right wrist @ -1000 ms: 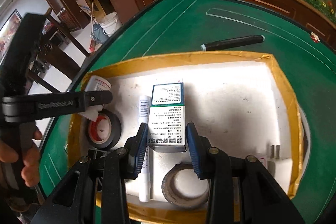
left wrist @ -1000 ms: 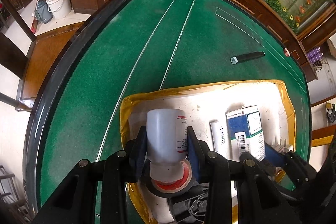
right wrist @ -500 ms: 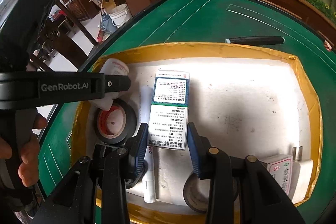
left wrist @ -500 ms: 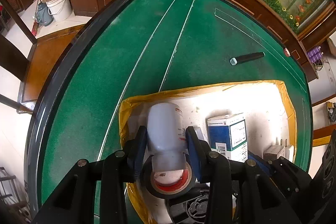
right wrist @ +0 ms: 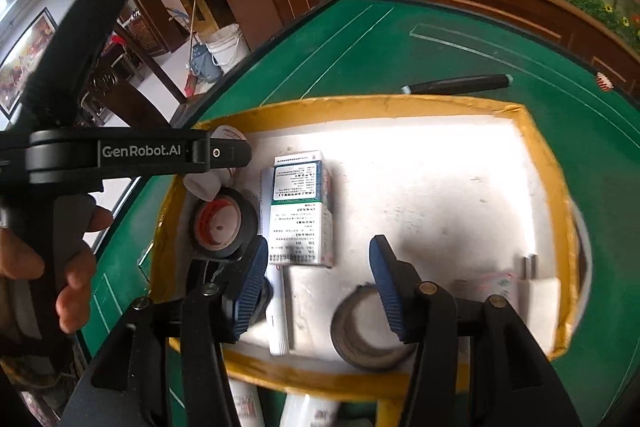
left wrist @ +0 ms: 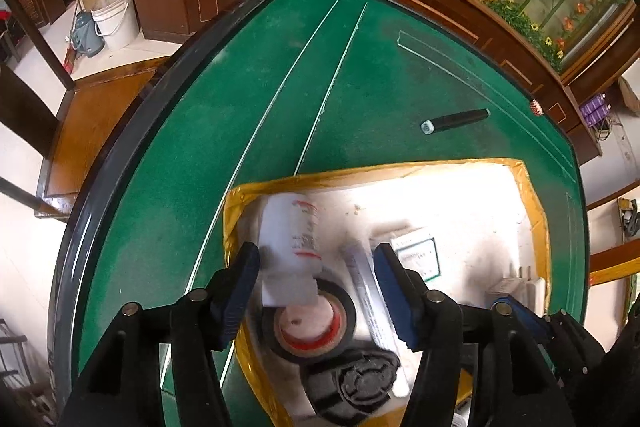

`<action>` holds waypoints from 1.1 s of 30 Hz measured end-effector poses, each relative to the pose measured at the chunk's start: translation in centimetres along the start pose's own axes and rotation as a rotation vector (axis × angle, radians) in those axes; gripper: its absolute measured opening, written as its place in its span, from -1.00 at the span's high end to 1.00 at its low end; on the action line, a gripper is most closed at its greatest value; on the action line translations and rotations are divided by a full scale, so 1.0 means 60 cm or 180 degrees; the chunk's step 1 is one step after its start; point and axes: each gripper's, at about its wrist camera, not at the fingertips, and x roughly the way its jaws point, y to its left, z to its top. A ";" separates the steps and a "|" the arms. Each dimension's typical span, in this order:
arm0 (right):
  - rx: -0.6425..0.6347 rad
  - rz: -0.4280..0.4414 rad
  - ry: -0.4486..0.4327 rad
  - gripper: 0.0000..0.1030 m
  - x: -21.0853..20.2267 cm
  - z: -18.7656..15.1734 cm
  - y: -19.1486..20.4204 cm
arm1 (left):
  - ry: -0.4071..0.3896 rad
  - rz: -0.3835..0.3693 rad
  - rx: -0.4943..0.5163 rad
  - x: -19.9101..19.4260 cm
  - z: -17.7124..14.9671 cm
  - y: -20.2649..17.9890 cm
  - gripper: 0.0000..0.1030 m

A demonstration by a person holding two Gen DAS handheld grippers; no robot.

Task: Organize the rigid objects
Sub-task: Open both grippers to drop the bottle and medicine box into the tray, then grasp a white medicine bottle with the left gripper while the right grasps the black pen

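Note:
A white tray with a yellow taped rim point(left wrist: 536, 211) point(right wrist: 560, 187) lies on the green table. My left gripper point(left wrist: 316, 291) is open above a white bottle point(left wrist: 290, 239) that lies in the tray's left end, its cap on a black tape roll point(left wrist: 312, 327) point(right wrist: 222, 223). My right gripper point(right wrist: 318, 287) is open just behind a blue and white medicine box point(right wrist: 300, 211) point(left wrist: 416, 255) that lies in the tray beside a white tube point(right wrist: 278, 311). A grey tape roll point(right wrist: 368, 335) lies under the right finger.
A black marker point(left wrist: 456, 121) point(right wrist: 460, 83) lies on the green felt beyond the tray. A white plug adapter point(right wrist: 532, 291) sits in the tray's right end. A black round object point(left wrist: 356, 383) sits at the tray's near corner. The table edge curves at left.
Both grippers have opened. The left let go of the white bottle, the right let go of the medicine box; both now lie in the tray. Both grippers have drawn back a little.

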 end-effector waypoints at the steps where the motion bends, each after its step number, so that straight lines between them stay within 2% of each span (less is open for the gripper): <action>1: 0.0012 0.0006 -0.0019 -0.05 -0.010 -0.004 -0.003 | -0.0016 -0.0020 -0.0018 -0.007 -0.006 -0.001 -0.23; 9: 0.0063 0.0071 -0.0081 -0.27 -0.072 -0.048 -0.024 | -0.0093 -0.0091 -0.0176 -0.059 -0.080 -0.008 -0.40; 15: 0.0178 0.0154 -0.0064 -0.46 -0.102 -0.089 -0.040 | -0.0167 0.0093 -0.0295 -0.092 -0.157 -0.023 -0.58; 19: 0.0223 0.0206 -0.0019 -0.56 -0.119 -0.119 -0.051 | -0.0143 0.0166 -0.0319 -0.105 -0.217 -0.035 -0.59; 24: 0.0083 0.0203 0.0076 -0.59 -0.131 -0.150 -0.053 | -0.0031 0.0270 -0.0375 -0.107 -0.284 -0.048 -0.59; 29: 0.0026 0.0259 0.0157 -0.63 -0.140 -0.182 -0.062 | 0.0042 0.0336 -0.0435 -0.104 -0.320 -0.065 -0.59; 33: 0.0005 0.0299 0.0179 -0.76 -0.153 -0.201 -0.072 | 0.0071 0.0358 -0.0454 -0.101 -0.341 -0.083 -0.59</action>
